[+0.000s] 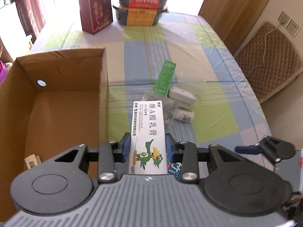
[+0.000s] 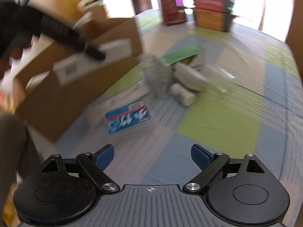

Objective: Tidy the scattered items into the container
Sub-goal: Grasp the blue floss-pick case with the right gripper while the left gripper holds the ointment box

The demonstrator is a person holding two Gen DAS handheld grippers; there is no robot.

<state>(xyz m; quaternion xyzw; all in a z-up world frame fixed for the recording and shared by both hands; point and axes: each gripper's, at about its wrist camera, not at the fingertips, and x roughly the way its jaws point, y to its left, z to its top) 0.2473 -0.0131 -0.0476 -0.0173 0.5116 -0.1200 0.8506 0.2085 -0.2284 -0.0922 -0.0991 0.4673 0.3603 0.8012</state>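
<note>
Checked worktop [image 1: 217, 60]; left claw [image 1: 147, 145] grips ointment box [image 1: 147, 132], cardboard box [image 1: 56, 102] at 9 o'clock. Right claw [image 2: 152, 157] open, empty. Risk: box snags carton rim, slips out.

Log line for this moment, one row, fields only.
left claw: shut on white bird-printed carton | right claw: open, empty | open brown cardboard box: beside carton | blue flat packet: on tablecloth

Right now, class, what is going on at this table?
A person is tidying with handheld tongs. The left tongs are shut on a white ointment box, beside the open cardboard box. The right tongs are open and empty above the tablecloth. A blue packet, white bottle and green card are not yet packed.
</note>
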